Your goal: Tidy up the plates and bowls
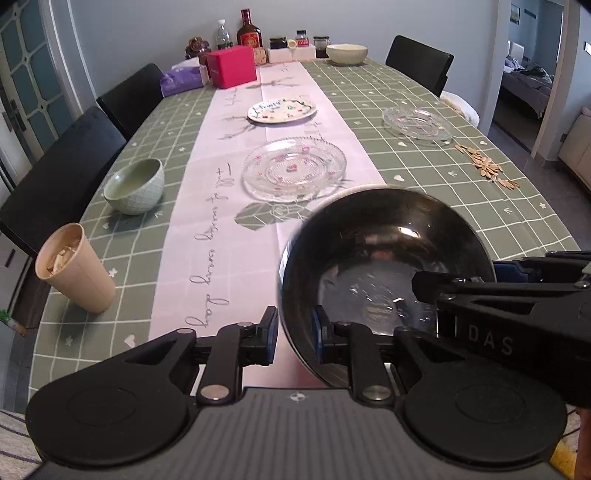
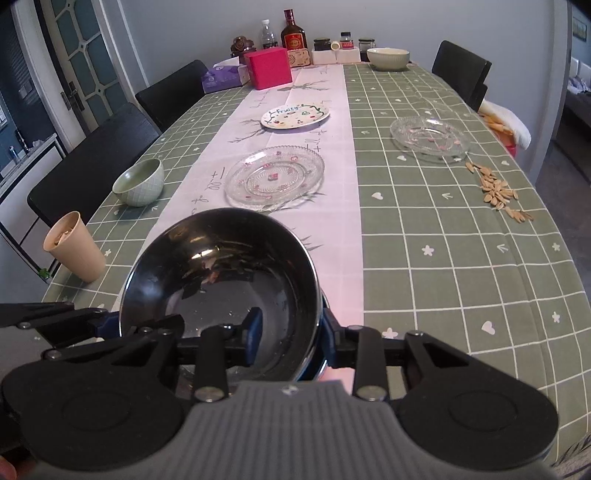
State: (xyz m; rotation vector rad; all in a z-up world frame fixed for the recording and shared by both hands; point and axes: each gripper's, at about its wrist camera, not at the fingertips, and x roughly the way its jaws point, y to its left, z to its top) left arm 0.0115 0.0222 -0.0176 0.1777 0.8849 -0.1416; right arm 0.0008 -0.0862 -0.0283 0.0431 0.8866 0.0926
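Beige cup (image 1: 75,267), seeds (image 2: 496,190), pink box (image 1: 231,66), bottles (image 1: 249,31).

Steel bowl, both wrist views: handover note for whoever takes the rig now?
Left tongs: astride the steel bowl's left rim; can't tell if clamped.
Right tongs: astride its right rim; same doubt.
Lying apart on the table: near glass plate, far glass plate, printed plate, green bowl, far bowl.
Done: nothing stacked.
Left: group bowls, stack plates.
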